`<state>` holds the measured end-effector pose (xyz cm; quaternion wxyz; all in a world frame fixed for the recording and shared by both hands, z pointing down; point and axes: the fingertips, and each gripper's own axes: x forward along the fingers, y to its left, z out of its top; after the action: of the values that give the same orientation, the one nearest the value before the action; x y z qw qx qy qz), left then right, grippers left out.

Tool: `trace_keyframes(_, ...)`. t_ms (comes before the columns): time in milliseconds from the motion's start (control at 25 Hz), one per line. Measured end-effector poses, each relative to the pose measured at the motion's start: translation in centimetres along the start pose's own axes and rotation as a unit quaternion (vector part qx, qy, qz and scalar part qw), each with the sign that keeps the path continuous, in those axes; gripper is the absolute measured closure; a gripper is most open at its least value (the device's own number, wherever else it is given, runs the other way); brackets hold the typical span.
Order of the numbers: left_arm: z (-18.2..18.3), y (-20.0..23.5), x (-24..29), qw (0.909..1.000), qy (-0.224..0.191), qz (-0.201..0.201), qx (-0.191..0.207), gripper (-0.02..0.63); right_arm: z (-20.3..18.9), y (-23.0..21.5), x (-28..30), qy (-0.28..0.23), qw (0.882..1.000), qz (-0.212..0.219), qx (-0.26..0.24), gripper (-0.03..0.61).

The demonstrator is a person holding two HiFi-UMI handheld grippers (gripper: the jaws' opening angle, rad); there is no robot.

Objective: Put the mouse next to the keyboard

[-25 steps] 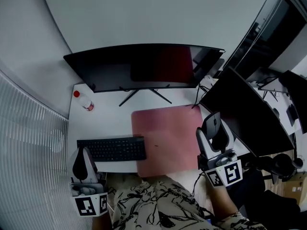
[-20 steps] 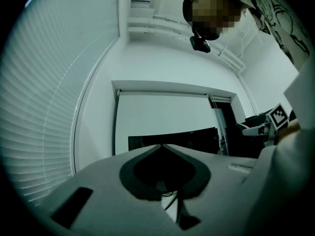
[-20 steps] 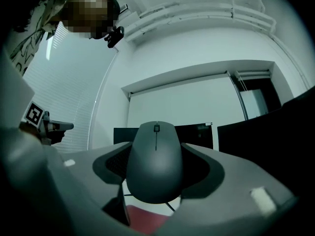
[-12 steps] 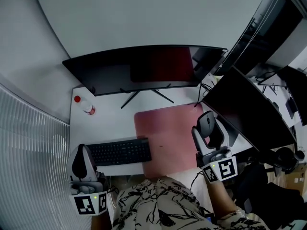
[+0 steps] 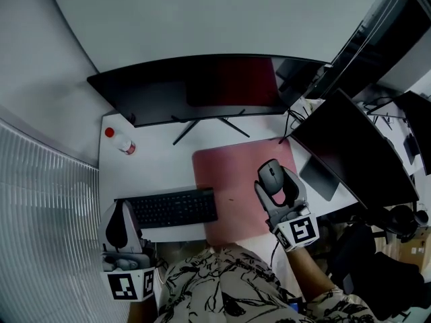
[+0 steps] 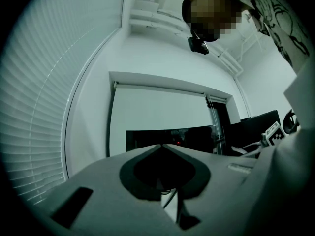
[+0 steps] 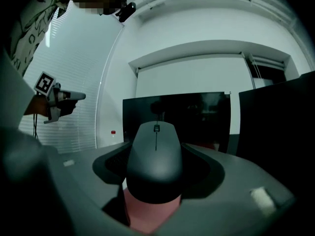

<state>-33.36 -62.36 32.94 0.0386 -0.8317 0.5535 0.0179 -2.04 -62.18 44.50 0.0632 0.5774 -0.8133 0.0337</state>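
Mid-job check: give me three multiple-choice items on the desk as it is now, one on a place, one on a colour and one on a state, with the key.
1. Where is the mouse relative to the keyboard?
A. To its right, over the pink mat
B. On top of it
C. To its left

2. What colour is the cap of the bottle?
A. Blue
B. Green
C. Red

3. How do the left gripper's jaws stand?
A. Wide apart
B. Together, with nothing in them
C. Closed on the bottle

Key:
1. A: the right gripper holds the mouse above the mat, right of the keyboard.
2. C: the head view shows a red cap.
3. B: the left gripper view shows the jaw tips meeting with nothing between them.
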Motion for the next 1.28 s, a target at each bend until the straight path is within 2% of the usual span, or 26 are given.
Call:
trace_keyframes(320, -0.5, 0.6, -0.3, 1.0000, 0.004, 0.002, -0.002, 0.615, -7.1, 2.6, 2.6, 0.069, 0.997, 0.031, -0.032, 0.276)
trace_keyframes(680, -0.8, 0.8, -0.6, 0.9999, 0.012, 0.003, -0.001, 0.615, -15.4, 5.2, 3.9, 0.157, 0.985, 0.055, -0.033, 0.276)
trace_keyframes(960, -1.1, 0.9, -0.7, 0.9999, 0.015, 0.001, -0.002, 0.615, -20.7, 7.0, 4.6, 0.215, 0.974, 0.075, -0.020, 0.276)
trace_keyframes(1280, -1.5, 0.6, -0.6, 0.9998, 0.018, -0.005, -0.002, 0.615, -26.1, 7.6, 4.6, 0.291, 0.953, 0.081, -0.003, 0.276)
